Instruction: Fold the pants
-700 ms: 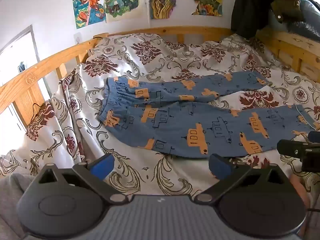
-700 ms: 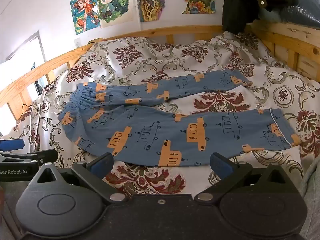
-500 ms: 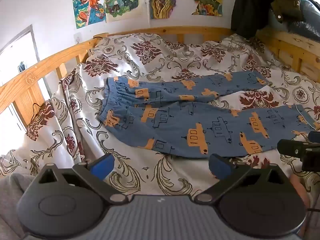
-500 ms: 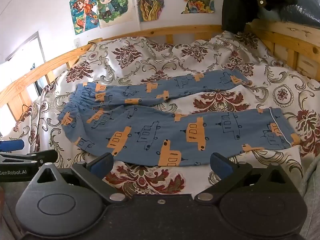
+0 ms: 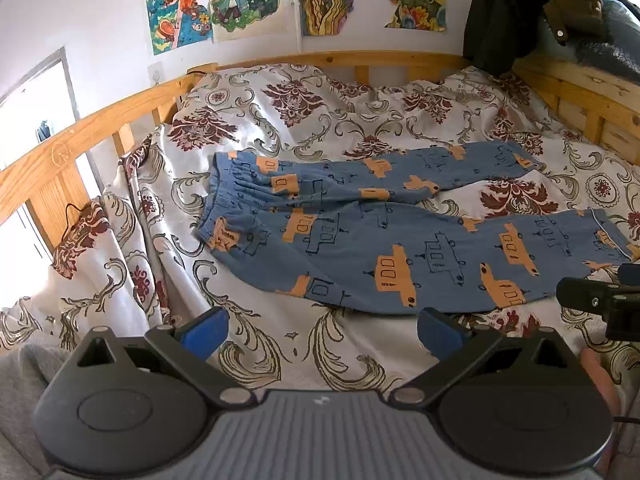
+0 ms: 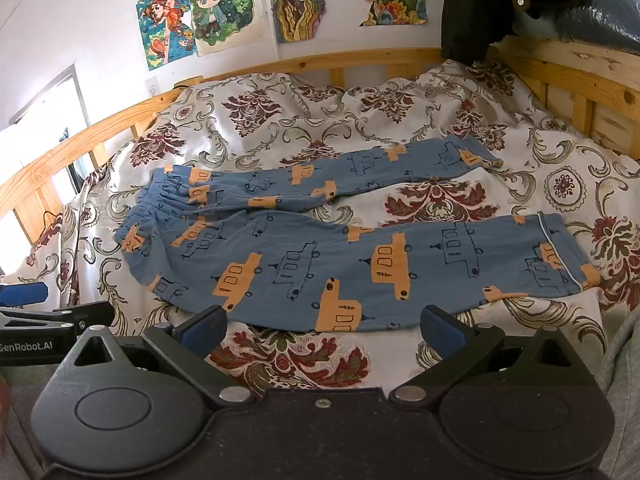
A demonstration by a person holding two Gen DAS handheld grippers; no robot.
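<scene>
**Blue pyjama pants lie spread flat, both grippers wide and empty**

Blue cotton printed with orange cars: in the left wrist view the pyjama pants [image 5: 400, 240] lie flat on the floral bedspread [image 5: 300, 120], their gathered waistband [image 5: 224, 208] to the left and the two legs running off to the right in a narrow V. The far leg ends near the wooden bed rail [image 5: 340, 58] side; the near leg reaches the right edge of the frame. The left gripper [image 5: 322, 330] hovers just short of the near leg's lower edge, its blue-padded fingers [image 5: 204, 330] spread wide with nothing between them but bedspread. The right gripper [image 5: 596, 300] pokes in from the right, by the near leg's cuff. Cartoon posters [image 5: 224, 0] hang on the wall, and dark clothes [image 5: 512, 12] are draped over the corner of the frame.

From the right wrist view the pants [image 6: 340, 256] fill the middle, waistband [image 6: 160, 204] left, the piped cuff [image 6: 560, 256] of the near leg right. The right gripper [image 6: 322, 328] sits at the hem of that leg, fingers [image 6: 442, 328] parted fully and gripping nothing; the fabric edge lies just past their tips. The left gripper [image 6: 44, 316] shows at the left edge, beside the bedspread [image 6: 300, 128], short of the waistband
</scene>
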